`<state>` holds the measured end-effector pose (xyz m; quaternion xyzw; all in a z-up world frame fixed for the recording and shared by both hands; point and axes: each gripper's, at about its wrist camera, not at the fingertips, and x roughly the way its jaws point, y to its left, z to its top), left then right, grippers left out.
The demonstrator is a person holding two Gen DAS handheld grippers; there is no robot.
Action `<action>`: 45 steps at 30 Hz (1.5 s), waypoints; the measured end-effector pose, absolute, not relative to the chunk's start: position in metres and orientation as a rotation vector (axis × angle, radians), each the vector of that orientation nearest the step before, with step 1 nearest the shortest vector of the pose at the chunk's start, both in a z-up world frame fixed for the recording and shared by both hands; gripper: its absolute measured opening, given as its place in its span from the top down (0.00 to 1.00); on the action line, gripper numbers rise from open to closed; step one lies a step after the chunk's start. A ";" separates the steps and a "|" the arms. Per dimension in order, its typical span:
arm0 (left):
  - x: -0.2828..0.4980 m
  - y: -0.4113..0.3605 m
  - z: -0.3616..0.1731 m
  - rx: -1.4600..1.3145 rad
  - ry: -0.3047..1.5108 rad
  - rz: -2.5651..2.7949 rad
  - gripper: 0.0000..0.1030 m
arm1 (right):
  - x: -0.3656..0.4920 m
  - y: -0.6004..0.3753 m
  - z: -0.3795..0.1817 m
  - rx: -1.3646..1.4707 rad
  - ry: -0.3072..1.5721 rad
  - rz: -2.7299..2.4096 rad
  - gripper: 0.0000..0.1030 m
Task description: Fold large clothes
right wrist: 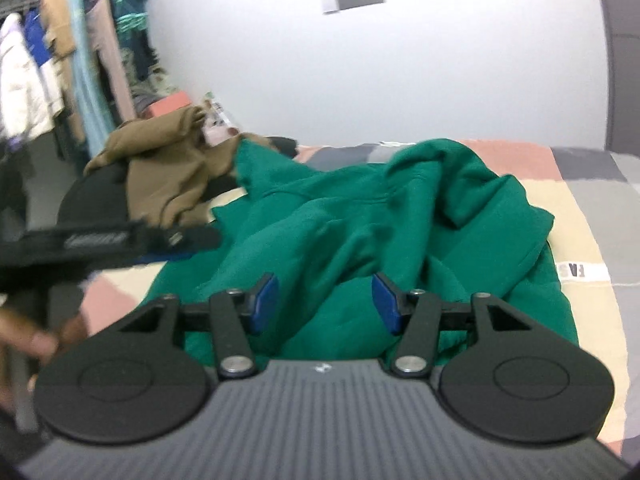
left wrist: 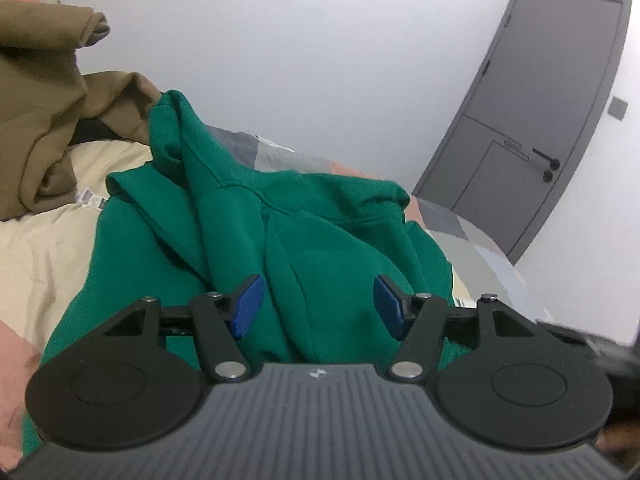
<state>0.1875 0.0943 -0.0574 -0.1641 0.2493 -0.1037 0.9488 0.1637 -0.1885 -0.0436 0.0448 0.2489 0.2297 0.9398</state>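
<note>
The near hem of the green sweatshirt (left wrist: 320,232) was cut off beneath the body of each gripper, so its full outline could not be made out; in the right wrist view motion blur softened every edge, and the dark object (right wrist: 108,240) at the left margin, with a fingertip (right wrist: 38,344) below it, could not be identified with certainty. The left gripper (left wrist: 318,306) stood with its jaws wide, blue ribbed pads (left wrist: 248,304) apart and nothing pinched between them; the sweatshirt lay directly ahead of and below the gap. The right gripper (right wrist: 326,302) likewise showed its jaws parted, clear of the cloth, with the same garment (right wrist: 380,216) spread ahead of the gap and to either side. Whether either set of pads brushed the fabric below could not be told. The sweatshirt was thick, matte fleece, crumpled into soft ridges, with a seamed fold rising beyond the left jaws. It rested on a patchwork bed cover (left wrist: 472,248) of grey, cream and salmon panels. A tan garment (left wrist: 44,128), heaped and creased, lay beyond the left jaws to their left, touching the green cloth. A grey panelled door (left wrist: 540,120) stood beyond to the right. Hanging clothes (right wrist: 68,68) lined a rail far left of the right jaws.
</note>
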 end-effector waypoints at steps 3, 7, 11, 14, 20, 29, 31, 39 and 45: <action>0.192 0.089 -0.062 -0.303 0.530 -0.214 0.45 | 0.183 -0.190 -0.050 0.113 0.506 0.461 0.59; 0.200 0.082 -0.070 -0.266 0.558 -0.220 0.54 | 0.199 -0.186 -0.059 0.068 0.491 0.445 0.66; 0.211 0.073 -0.081 -0.233 0.597 -0.234 0.57 | 0.199 -0.187 -0.065 -0.035 0.443 0.423 0.66; 0.216 0.062 -0.086 -0.174 0.610 -0.231 0.57 | 0.206 -0.190 -0.070 -0.018 0.479 0.435 0.66; 0.233 0.056 -0.113 -0.127 0.687 -0.218 0.57 | 0.221 -0.185 -0.095 -0.050 0.572 0.428 0.67; 0.253 0.055 -0.126 -0.143 0.728 -0.198 0.57 | 0.239 -0.189 -0.114 -0.007 0.650 0.439 0.69; 0.248 0.056 -0.121 -0.154 0.716 -0.200 0.57 | 0.238 -0.192 -0.111 0.014 0.649 0.440 0.69; 0.195 0.077 -0.081 -0.195 0.649 -0.136 0.43 | 0.195 -0.204 -0.077 -0.009 0.600 0.410 0.67; 0.159 0.107 -0.075 -0.214 0.680 -0.050 0.35 | 0.159 -0.237 -0.061 0.016 0.604 0.295 0.67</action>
